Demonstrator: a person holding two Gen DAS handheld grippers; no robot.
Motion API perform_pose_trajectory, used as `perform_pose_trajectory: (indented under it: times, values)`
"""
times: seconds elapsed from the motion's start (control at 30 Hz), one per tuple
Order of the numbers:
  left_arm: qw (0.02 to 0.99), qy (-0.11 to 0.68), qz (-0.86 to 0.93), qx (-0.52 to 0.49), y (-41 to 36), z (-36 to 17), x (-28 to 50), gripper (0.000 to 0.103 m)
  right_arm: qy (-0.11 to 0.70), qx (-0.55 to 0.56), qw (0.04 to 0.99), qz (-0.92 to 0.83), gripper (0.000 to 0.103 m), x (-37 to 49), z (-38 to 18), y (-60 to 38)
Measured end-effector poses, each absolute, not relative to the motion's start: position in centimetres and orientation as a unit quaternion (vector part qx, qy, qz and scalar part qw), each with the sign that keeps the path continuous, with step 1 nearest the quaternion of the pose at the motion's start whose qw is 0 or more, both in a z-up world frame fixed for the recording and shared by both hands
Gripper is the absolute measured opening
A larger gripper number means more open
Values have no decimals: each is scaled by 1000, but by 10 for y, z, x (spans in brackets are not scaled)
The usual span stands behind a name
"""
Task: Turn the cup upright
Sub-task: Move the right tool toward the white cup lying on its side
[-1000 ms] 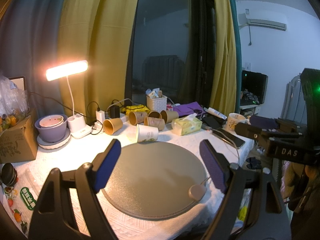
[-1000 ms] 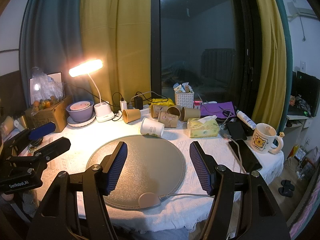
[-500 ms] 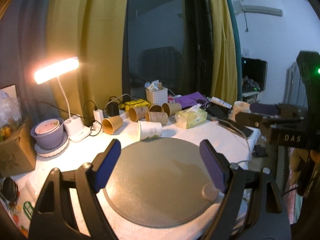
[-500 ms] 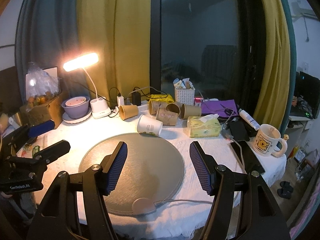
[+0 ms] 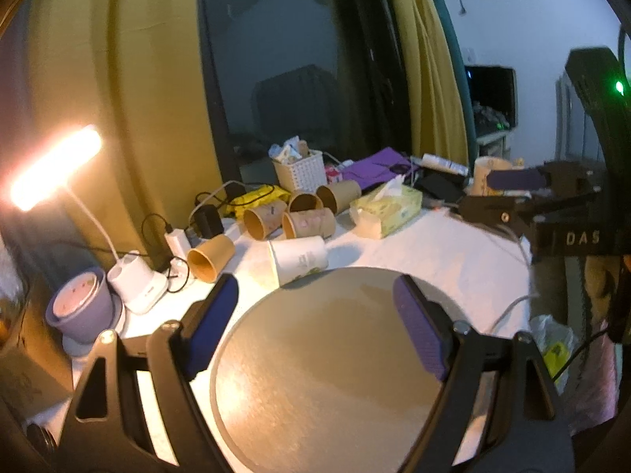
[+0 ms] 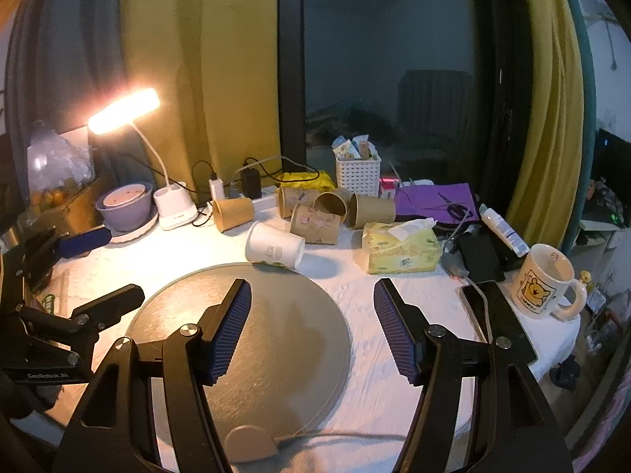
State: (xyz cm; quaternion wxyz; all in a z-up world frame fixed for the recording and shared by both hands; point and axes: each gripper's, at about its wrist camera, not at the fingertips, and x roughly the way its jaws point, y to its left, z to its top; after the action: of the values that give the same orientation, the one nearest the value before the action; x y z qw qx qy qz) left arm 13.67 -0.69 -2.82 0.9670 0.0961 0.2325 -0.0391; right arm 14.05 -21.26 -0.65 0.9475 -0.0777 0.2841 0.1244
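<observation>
Room: a cluttered table [image 6: 394,295] under a white cloth, set against a dark window with yellow curtains; a lit desk lamp [image 6: 124,110] glows at the left.
Surface: a round grey mat [image 6: 276,327] lies in the middle of the table, nothing standing on it.
Cup: the white paper cup [image 6: 275,249] lies on its side at the mat's far edge, its mouth turned to the left and its base to the right; seen from the left wrist, the same cup [image 5: 298,259] sits just beyond the rim.
Other cups: several brown paper cups [image 6: 315,218] lie tipped over behind it, near a tissue box [image 6: 400,247].
Left tool: the left tool [image 5: 315,319] is released, its jaws spread wide over the mat, holding nothing.
Right tool: the right tool [image 6: 311,327] is likewise released and empty, jaws wide above the mat.
Change: compared with a second ago, both views have closed in on the table and the white cup looms larger, while the cup itself has not shifted.
Meaning: the approach looks under way, with no grasp made; the flip is wholly left to do.
Which tool: I cannot tell which one will take the cup.
Hidden: whether the cup rests on the mat's rim or just off it is unclear; the print on its wall is too small to read.
Cut off: a mug [image 6: 546,282] stands at the right; the left view is blurred.
</observation>
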Motion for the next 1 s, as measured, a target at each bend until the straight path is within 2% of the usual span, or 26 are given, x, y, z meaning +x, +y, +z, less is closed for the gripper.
perform_pose_trajectory:
  times: [1.0]
  values:
    - [900, 341, -130, 238, 21, -85, 328, 82, 373, -44, 917, 136, 68, 301, -72, -223]
